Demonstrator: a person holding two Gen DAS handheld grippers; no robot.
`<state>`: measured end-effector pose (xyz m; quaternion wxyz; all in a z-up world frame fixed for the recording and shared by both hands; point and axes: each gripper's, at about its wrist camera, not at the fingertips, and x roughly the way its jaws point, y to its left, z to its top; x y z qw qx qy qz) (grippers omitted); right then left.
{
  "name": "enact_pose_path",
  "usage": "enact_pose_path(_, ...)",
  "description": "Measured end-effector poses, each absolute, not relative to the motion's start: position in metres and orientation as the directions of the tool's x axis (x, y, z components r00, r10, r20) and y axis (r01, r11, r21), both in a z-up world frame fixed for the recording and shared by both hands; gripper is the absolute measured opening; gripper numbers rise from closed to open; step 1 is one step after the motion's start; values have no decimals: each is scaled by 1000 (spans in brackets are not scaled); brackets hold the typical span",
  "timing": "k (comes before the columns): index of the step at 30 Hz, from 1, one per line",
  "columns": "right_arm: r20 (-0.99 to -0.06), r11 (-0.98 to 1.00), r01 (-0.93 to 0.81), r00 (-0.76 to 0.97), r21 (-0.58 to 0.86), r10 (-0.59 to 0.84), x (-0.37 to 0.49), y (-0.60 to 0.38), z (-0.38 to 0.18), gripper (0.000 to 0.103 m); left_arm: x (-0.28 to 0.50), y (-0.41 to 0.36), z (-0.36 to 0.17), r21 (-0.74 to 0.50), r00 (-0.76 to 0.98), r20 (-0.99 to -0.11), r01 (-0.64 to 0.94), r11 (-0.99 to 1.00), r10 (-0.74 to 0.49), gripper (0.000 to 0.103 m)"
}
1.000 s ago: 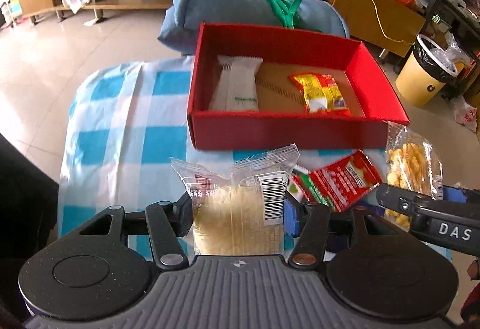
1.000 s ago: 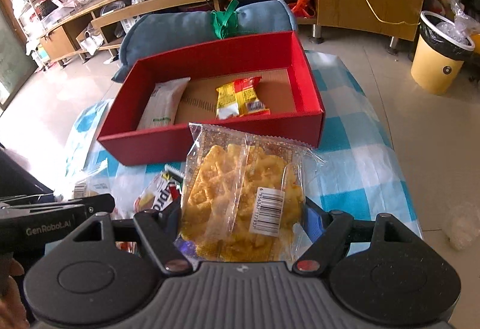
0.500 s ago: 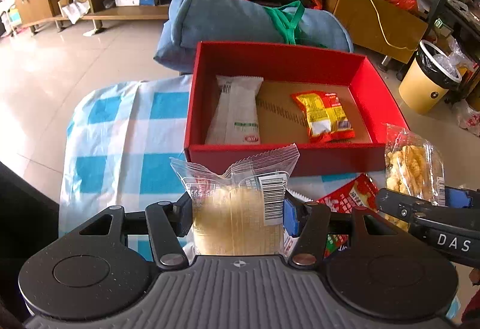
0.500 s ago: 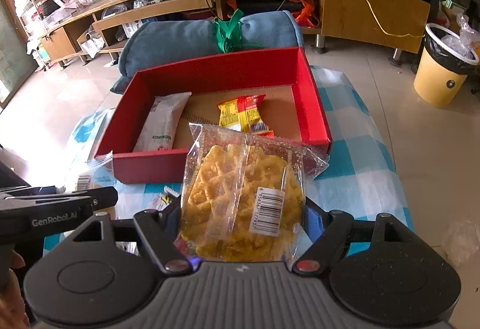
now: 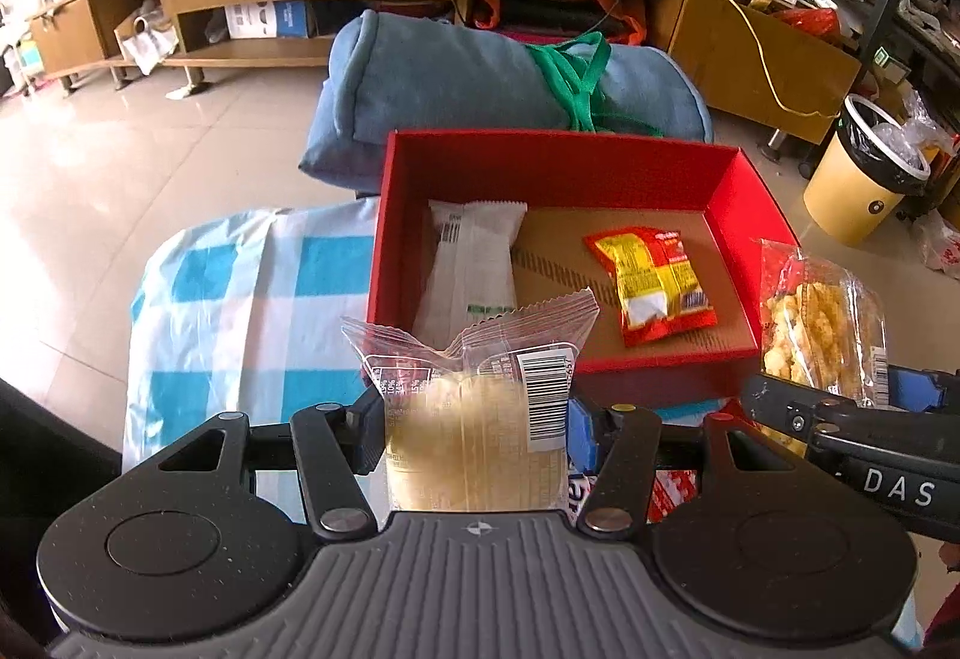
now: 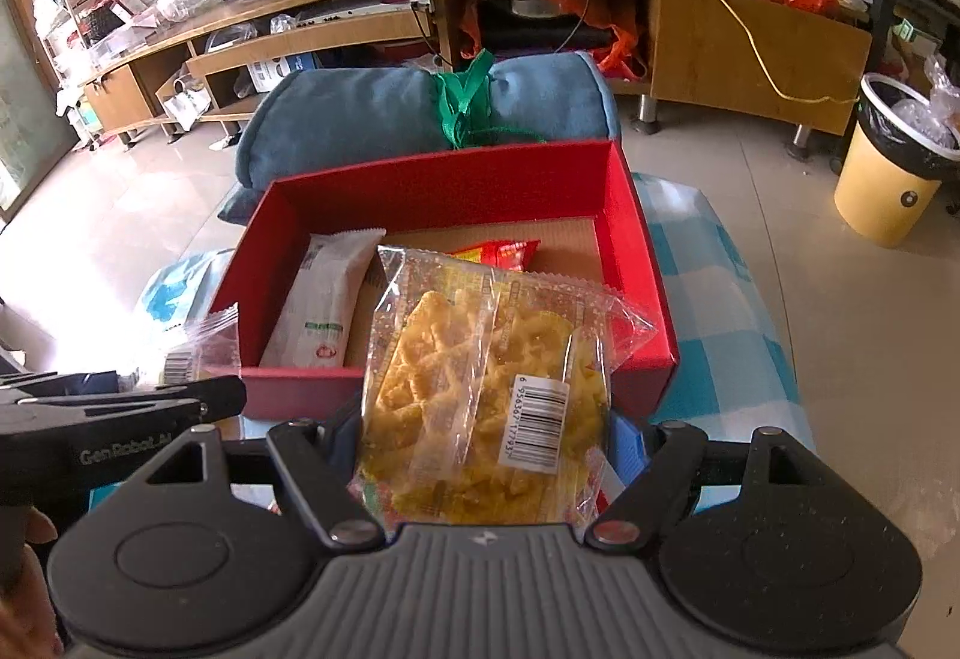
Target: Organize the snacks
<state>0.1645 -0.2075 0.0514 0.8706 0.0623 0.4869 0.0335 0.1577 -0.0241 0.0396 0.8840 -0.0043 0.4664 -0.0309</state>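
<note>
**Both packets carried closer to the red box**

Since the earlier frames the red box (image 5: 558,263) has grown larger and slid lower in both views, so both grippers have advanced toward it. Left wrist view, left to right: checked cloth (image 5: 240,299) at left; at lower centre the left gripper (image 5: 477,419) is clenched on a clear packet of pale cake (image 5: 480,419), held upright, its top overlapping the box's near wall. Inside lie a white packet (image 5: 471,263) and a red-yellow packet (image 5: 654,281). Right wrist view: the right gripper (image 6: 486,431) grasps a packet of yellow crisps (image 6: 480,389) by its sides, its top overlapping the box's interior. Each packet is probably held raised to clear the near wall before release.
</note>
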Motion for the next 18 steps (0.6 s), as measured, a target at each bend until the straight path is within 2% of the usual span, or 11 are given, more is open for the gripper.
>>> enact_pose_path(18, -839, 992, 3, 534, 127, 106, 219, -203, 42, 75, 207, -26, 37, -9, 592, -806, 24, 1000, -21, 63)
